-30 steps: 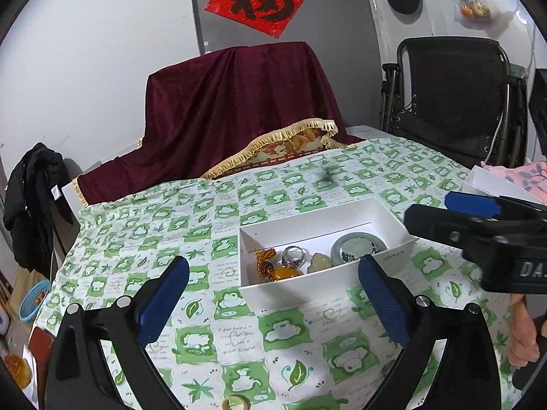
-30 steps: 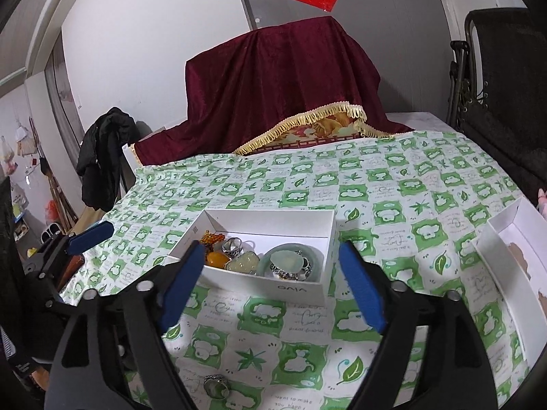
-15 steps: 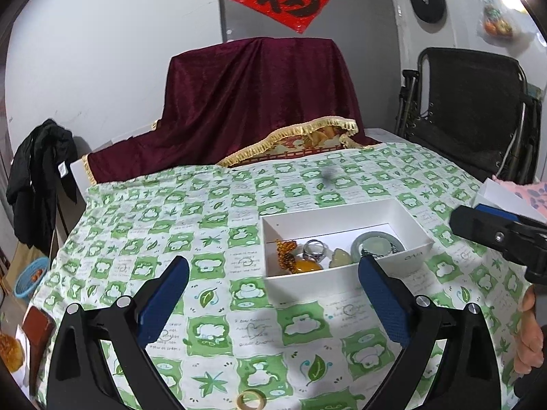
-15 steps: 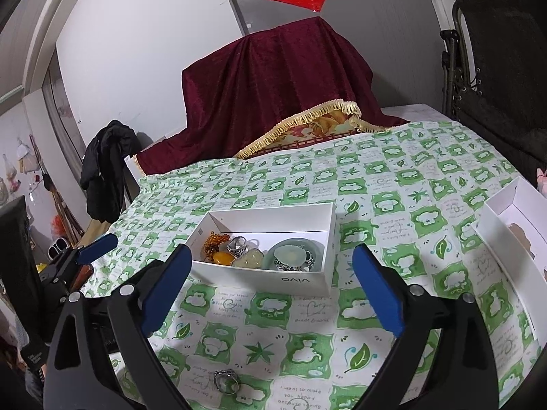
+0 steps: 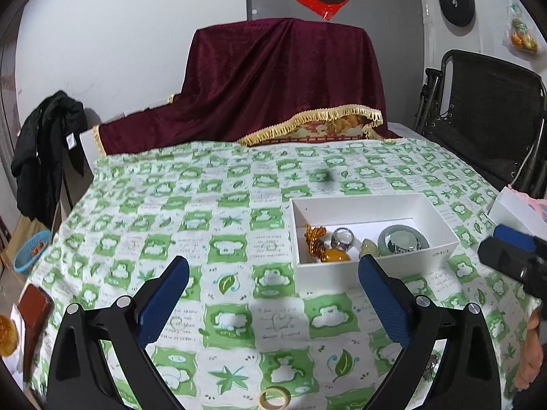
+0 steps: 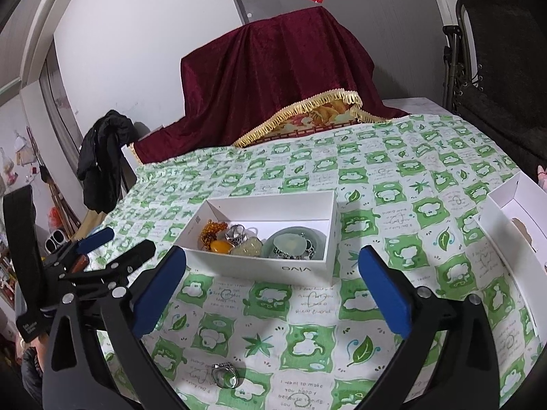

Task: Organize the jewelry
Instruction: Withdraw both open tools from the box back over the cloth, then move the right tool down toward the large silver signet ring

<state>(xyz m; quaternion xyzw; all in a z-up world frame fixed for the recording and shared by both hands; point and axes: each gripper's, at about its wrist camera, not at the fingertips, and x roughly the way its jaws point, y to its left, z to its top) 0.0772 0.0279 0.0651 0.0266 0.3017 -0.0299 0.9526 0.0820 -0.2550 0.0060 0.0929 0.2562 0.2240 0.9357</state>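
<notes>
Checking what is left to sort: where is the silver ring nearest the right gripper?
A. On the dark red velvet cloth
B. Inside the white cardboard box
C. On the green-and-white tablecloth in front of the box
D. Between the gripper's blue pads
C: the silver ring lies on the green-and-white tablecloth, in front of the white cardboard box.

I'm seeing open tablecloth (image 6: 307,311) lying on the near side of the white jewelry box (image 6: 259,268), giving clear passage up to its front wall. A silver ring (image 6: 224,375) is sitting loose nearer me than the box, and a pale band (image 5: 273,399) is lying there too. Right of the box, a second white box (image 6: 512,229) is narrowing the lane. Behind it, maroon drapery (image 6: 273,78) is blocking the far side.
</notes>
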